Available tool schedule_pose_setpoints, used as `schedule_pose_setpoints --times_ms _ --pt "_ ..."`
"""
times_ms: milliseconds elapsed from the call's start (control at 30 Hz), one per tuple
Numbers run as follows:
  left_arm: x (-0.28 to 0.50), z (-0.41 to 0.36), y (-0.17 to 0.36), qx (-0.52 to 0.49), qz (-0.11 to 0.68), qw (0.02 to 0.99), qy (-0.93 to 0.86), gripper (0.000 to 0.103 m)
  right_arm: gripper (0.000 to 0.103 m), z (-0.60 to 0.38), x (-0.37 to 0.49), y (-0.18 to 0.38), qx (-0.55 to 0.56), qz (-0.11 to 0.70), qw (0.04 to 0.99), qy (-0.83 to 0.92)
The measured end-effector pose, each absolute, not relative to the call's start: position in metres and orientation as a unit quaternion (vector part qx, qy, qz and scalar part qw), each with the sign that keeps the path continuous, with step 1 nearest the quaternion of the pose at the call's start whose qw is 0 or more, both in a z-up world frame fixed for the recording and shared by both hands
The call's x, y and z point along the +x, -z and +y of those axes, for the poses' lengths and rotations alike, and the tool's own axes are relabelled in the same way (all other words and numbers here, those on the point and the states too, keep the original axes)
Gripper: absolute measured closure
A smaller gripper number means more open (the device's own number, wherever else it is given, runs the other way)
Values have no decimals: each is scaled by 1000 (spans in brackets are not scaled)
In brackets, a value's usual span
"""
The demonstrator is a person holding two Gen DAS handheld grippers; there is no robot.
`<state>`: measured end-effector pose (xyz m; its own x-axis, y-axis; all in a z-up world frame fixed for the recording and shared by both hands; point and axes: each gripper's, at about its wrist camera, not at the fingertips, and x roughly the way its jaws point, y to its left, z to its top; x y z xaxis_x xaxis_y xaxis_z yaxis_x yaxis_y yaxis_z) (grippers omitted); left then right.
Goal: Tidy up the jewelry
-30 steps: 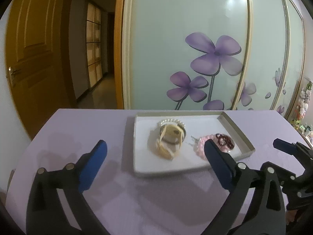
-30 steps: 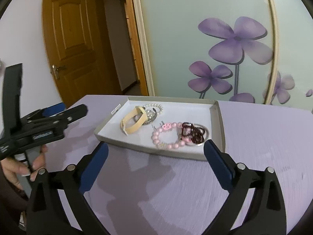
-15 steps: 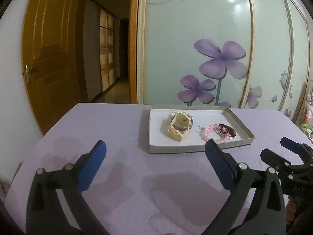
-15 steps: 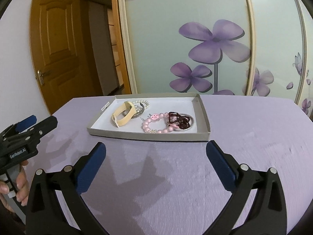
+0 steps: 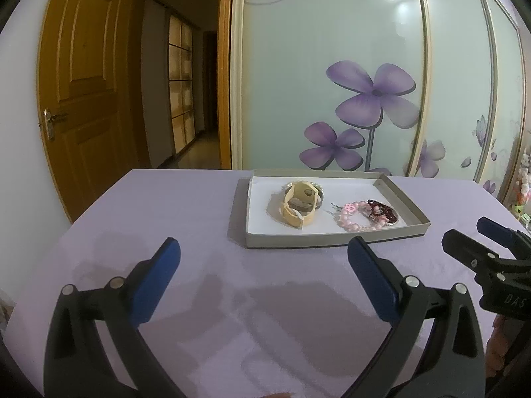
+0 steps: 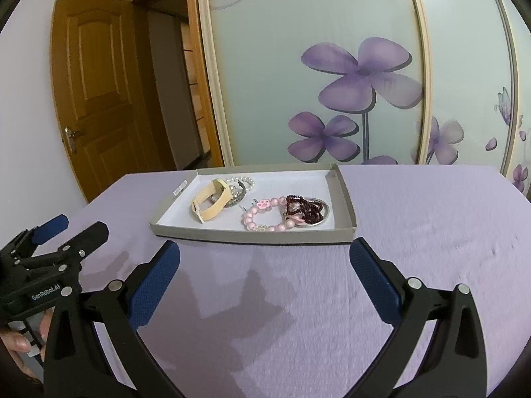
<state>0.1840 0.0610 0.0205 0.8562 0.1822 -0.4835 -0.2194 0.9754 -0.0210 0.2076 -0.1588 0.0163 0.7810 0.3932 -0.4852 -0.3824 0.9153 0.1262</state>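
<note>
Two fisheye views look across a table covered in lilac cloth [image 5: 186, 212] toward a shallow grey cardboard tray [image 5: 332, 240] with a white floor.

In the left wrist view, the tray sits just above the centre of the frame. The left gripper [image 5: 264, 255] fills the bottom of the frame, its blue-padded fingers spread wide and holding nothing, well short of the tray. At the right edge the right gripper [image 5: 471, 235] pokes in, also parted.

In the right wrist view, the tray [image 6: 252, 235] lies in the middle, with the right gripper [image 6: 265, 255] across the bottom, its fingers spread wide and empty, tips near the tray's front wall but apart from it. At the lower left, a hand [image 6: 20, 348] holds the left gripper [image 6: 71, 229], its fingers parted.

Inside the tray, on its left side, a cream watch strap [image 6: 212, 204] stands looped on edge, touching a pearl bracelet [image 6: 244, 180] behind it. On the right side, a pink bead bracelet [image 6: 265, 219] lies flat, overlapping a dark red bead bracelet [image 6: 303, 209] that rests on a small round metal dish [image 6: 323, 219].

Behind the table are frosted sliding panels [image 6: 332, 66] with purple flowers and, at the left, a wooden door [image 6: 96, 99].
</note>
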Motion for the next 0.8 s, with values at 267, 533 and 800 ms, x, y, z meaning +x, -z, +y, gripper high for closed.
schedule_pose_setpoints --times_ms 267,533,800 --pt "183 62 -20 -49 239 966 -91 2 1 -160 205 -21 16 246 947 -207" --pt "183 61 -19 -52 238 966 -82 2 1 -160 205 -23 18 241 948 -208" --pt "183 60 -21 -56 235 967 -85 2 1 -161 205 -25 21 236 950 -205"
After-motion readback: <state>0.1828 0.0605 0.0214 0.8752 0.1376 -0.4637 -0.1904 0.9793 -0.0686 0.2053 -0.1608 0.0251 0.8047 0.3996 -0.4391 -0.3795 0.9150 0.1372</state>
